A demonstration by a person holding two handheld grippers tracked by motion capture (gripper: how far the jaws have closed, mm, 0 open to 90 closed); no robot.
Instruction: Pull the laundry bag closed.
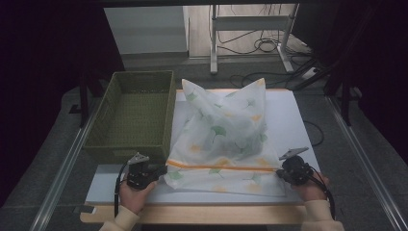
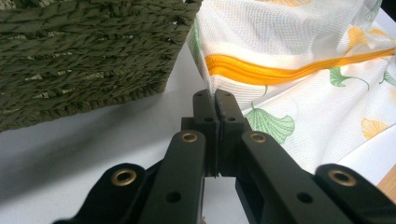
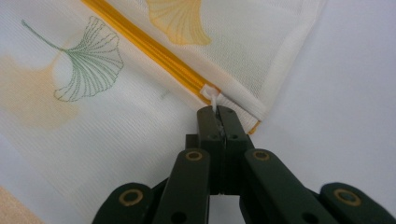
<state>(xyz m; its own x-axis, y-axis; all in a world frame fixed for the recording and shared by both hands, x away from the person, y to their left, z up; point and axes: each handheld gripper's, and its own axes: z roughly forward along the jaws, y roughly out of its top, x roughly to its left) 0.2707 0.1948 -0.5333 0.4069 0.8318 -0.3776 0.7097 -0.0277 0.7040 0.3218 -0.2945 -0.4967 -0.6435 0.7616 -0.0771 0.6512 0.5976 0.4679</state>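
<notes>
A white mesh bag (image 1: 226,134) printed with green and yellow leaves lies bulging on the white board (image 1: 293,115). An orange zipper (image 1: 221,167) runs across its near side. My left gripper (image 1: 165,168) is shut on the bag's left edge, just below the zipper's end (image 2: 261,74); in the left gripper view the jaws (image 2: 215,95) pinch the mesh. My right gripper (image 1: 279,172) is at the zipper's right end. In the right gripper view its jaws (image 3: 217,111) are shut on the small white zipper pull (image 3: 212,98), beside the orange zipper (image 3: 149,46).
A green woven basket (image 1: 115,96) stands empty just left of the bag, close to my left gripper (image 2: 84,56). Metal rails run along both sides of the table. Cables and a stand's legs lie on the floor beyond the far edge.
</notes>
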